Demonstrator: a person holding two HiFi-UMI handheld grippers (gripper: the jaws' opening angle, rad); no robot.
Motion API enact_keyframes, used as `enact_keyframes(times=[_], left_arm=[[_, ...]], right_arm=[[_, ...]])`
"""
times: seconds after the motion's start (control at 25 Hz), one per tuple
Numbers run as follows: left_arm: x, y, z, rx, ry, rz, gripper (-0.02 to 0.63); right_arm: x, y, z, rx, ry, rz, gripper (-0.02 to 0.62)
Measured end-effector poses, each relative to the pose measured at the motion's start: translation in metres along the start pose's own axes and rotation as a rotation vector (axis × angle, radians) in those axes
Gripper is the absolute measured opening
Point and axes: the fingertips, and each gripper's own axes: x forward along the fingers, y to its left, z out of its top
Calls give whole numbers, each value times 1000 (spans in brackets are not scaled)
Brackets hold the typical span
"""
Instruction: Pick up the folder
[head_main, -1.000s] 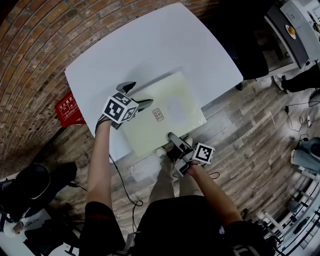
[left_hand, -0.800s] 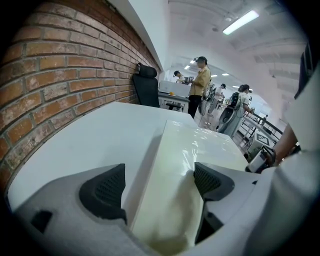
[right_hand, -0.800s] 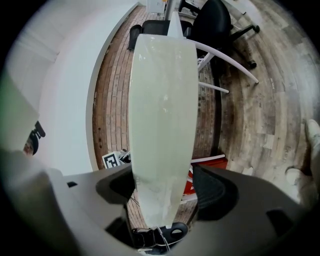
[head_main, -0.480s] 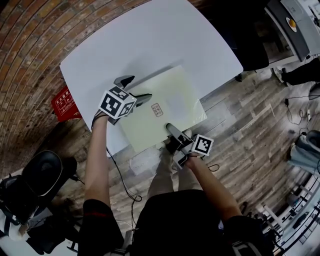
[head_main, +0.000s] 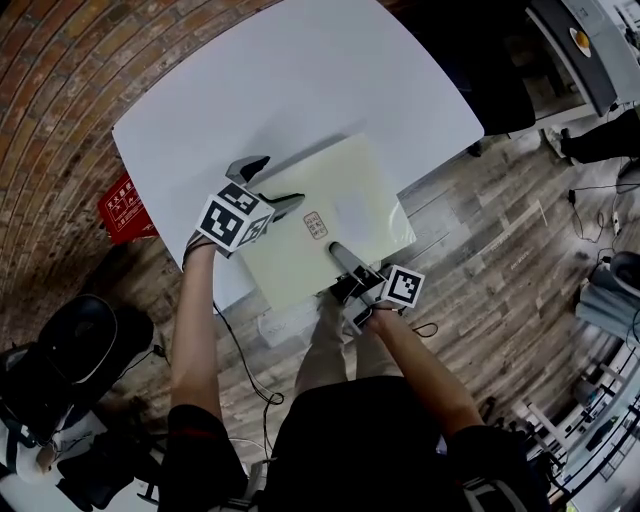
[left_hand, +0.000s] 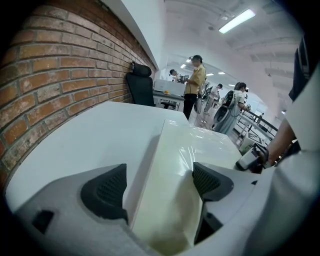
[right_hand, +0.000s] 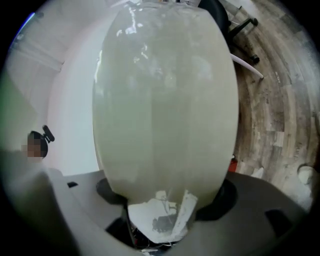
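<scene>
A pale cream folder (head_main: 330, 215) lies on the white table (head_main: 250, 90), its near right corner hanging over the table edge. My left gripper (head_main: 280, 182) is open at the folder's left edge. In the left gripper view that edge of the folder (left_hand: 190, 150) runs between the two pads of the left gripper (left_hand: 160, 182), slightly raised above the table (left_hand: 90, 135). My right gripper (head_main: 338, 255) reaches onto the near edge. In the right gripper view the folder (right_hand: 165, 100) fills the frame and hides part of both widely spread pads of the right gripper (right_hand: 165, 192).
A red box (head_main: 120, 205) sits on the wooden floor left of the table, a black chair (head_main: 80, 350) further left. A cable (head_main: 250, 370) trails on the floor by my legs. Machines (head_main: 590, 50) stand at the far right. People (left_hand: 192, 85) stand beyond the table.
My right gripper has slid forward from the table's near edge onto the folder's near edge. The left gripper stays at the folder's left edge, still open.
</scene>
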Motion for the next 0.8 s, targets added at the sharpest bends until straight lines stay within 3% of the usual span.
enact_keyframes(times=[0.4, 0.8], left_arm=[[0, 1, -1, -8, -2, -6, 434], [-3, 2, 2, 26, -60, 46, 434]], right_arm=[[1, 0, 0, -9, -5, 0, 308], [-1, -1, 1, -33, 2, -29, 299]])
